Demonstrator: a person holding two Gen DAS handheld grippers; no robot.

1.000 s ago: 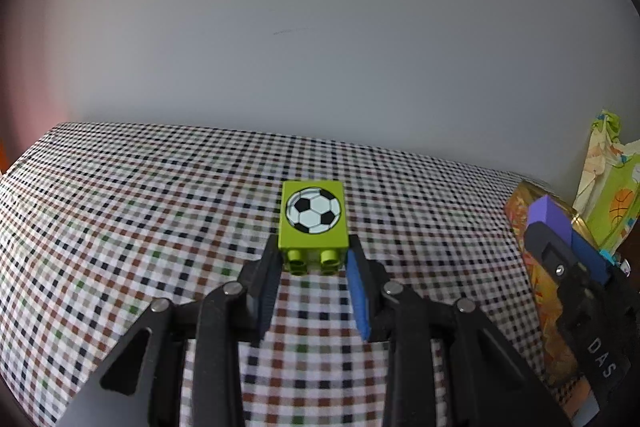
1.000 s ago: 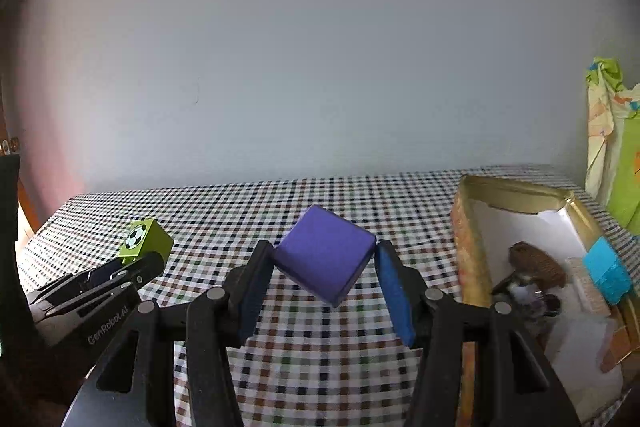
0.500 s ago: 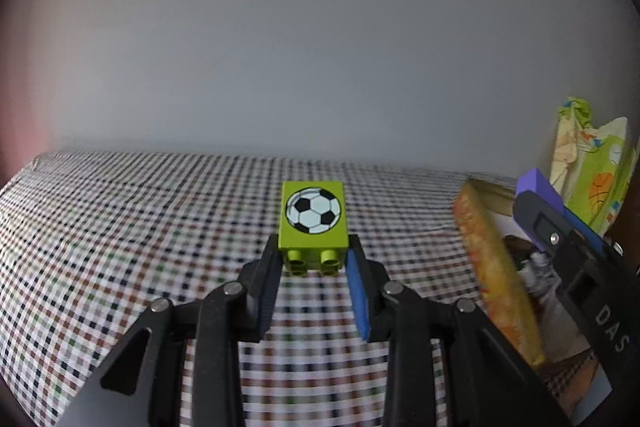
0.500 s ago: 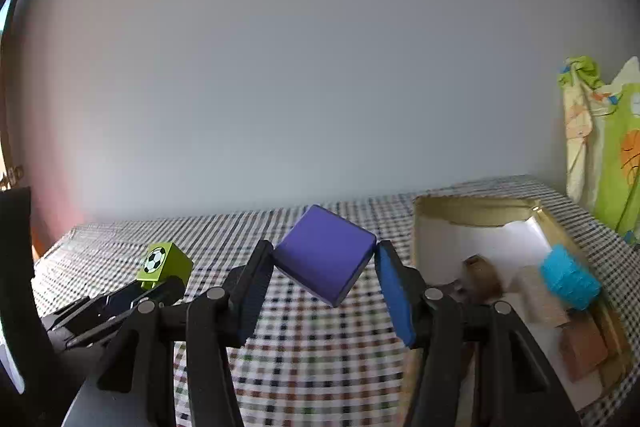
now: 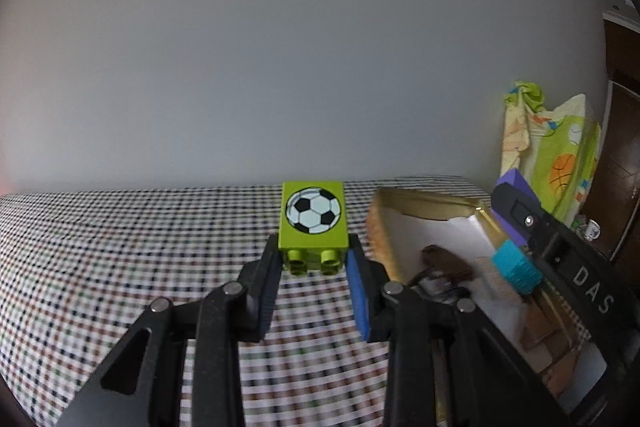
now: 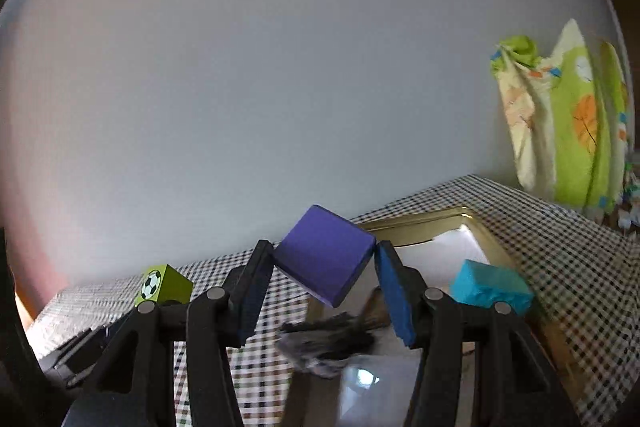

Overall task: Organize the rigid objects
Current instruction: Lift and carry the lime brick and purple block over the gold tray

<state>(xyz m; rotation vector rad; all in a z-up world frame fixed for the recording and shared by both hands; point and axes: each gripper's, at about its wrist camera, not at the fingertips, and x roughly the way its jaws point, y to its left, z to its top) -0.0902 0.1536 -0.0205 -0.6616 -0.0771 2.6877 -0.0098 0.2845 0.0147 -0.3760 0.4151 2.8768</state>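
Compared with 0.5 s ago, the gold-rimmed box (image 5: 432, 205) now sits closer to both grippers, and more of its white inside can be seen in the left wrist view. In the right wrist view the checked tablecloth (image 6: 560, 251) now looks tilted.

The left gripper (image 5: 314, 269) is clenched on the green football brick (image 5: 313, 227), above the tablecloth and just left of the box. The right gripper (image 6: 324, 283) is grasping the purple cube (image 6: 325, 261) by 2 of its corners, over the near left part of the box.

Inside the box lie a turquoise block (image 6: 490, 285), a dark brown piece (image 5: 446, 261) and a blurred dark object (image 6: 328, 341). Behind the table hangs a green and yellow cloth (image 6: 568, 131).
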